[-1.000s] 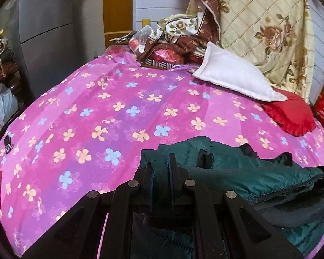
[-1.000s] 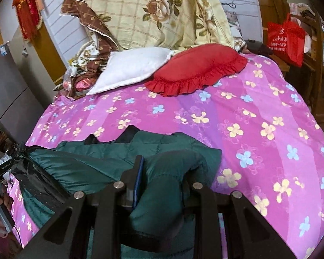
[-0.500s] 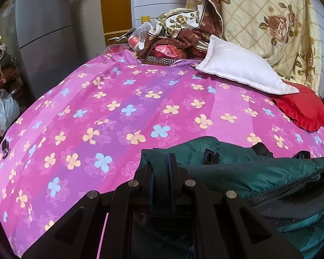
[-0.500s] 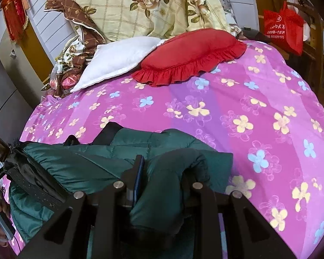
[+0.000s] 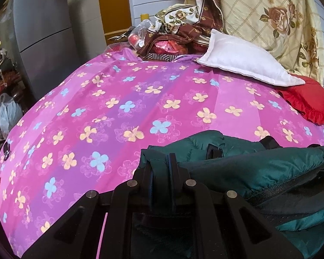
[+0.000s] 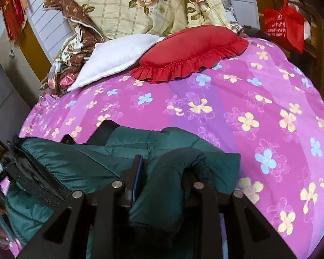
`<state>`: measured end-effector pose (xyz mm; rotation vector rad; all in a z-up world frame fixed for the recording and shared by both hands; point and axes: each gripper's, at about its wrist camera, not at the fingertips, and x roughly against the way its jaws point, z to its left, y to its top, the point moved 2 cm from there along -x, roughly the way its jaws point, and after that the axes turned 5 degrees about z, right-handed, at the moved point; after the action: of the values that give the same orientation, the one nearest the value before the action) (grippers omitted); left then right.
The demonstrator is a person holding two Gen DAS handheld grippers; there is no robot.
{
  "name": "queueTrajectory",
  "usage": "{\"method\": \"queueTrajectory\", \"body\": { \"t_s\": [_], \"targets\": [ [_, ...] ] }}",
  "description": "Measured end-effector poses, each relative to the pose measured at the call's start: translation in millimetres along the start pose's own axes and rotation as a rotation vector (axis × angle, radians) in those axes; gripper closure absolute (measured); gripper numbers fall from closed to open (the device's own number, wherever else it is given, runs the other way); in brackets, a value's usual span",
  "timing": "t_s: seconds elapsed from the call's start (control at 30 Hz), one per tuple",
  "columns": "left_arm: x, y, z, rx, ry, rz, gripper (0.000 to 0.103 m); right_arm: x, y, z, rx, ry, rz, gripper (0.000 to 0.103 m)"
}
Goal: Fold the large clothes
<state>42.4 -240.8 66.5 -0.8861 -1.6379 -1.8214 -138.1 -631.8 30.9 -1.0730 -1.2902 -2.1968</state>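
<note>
A dark green padded jacket [image 5: 259, 168] lies bunched on the pink flowered bed cover [image 5: 140, 99]; it also shows in the right wrist view [image 6: 92, 159]. My left gripper [image 5: 161, 164] is shut on a fold at the jacket's left end. My right gripper [image 6: 162, 166] is shut on a thick roll of the jacket's right end; its right finger is hidden by the fabric. The jacket's black lining [image 6: 34, 174] shows at the left of the right wrist view.
A white pillow [image 5: 244, 62] and a red frilled cushion [image 6: 190, 49] lie at the bed's far side, before a cream floral quilt [image 6: 140, 4]. A grey fridge [image 5: 43, 34] stands left of the bed. A red bag [image 6: 285, 23] hangs at the right.
Both grippers, still shut on the jacket, have moved forward over the bed; the pillows look nearer. The jacket has come along with them.
</note>
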Motion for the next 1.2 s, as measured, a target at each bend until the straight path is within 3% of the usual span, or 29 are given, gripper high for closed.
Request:
{"method": "queueTrajectory", "body": {
  "t_s": [0.1,0.2,0.3,0.4,0.47,0.57,0.63,0.8,0.93,1.03,1.2],
  "targets": [
    [0,-2,2,0.021,-0.02,-0.011,0.103,15,0,-4,-0.038,0.054,-0.016,0.06],
    [1,-3,3,0.029,-0.04,-0.013,0.103,37,-3,-1,-0.024,0.085,-0.057,0.039],
    [3,1,10,0.054,-0.101,0.007,0.103,63,-7,7,0.023,0.031,-0.116,0.025],
    [9,6,25,0.123,-0.196,0.031,0.098,90,-9,15,0.061,0.007,-0.182,0.024],
    [18,9,36,0.17,-0.262,0.032,0.086,100,-11,24,0.095,0.031,-0.192,0.023],
    [44,11,46,0.196,-0.273,-0.04,0.064,97,-16,50,0.194,0.049,-0.143,0.023],
    [60,9,49,0.191,-0.287,-0.09,0.059,85,-21,70,0.264,0.033,-0.118,0.023],
    [65,4,34,0.107,-0.262,-0.072,0.059,39,-22,111,0.36,-0.016,-0.055,0.023],
    [42,-3,13,0.043,-0.202,-0.008,0.059,0,-17,127,0.389,-0.071,0.007,0.023],
    [16,-9,-1,-0.011,-0.14,0.053,0.059,-20,-14,127,0.39,-0.099,0.025,0.023],
    [7,-8,-8,-0.02,-0.107,0.045,0.059,-47,-5,109,0.297,-0.067,0.068,0.02]
  ]
}}
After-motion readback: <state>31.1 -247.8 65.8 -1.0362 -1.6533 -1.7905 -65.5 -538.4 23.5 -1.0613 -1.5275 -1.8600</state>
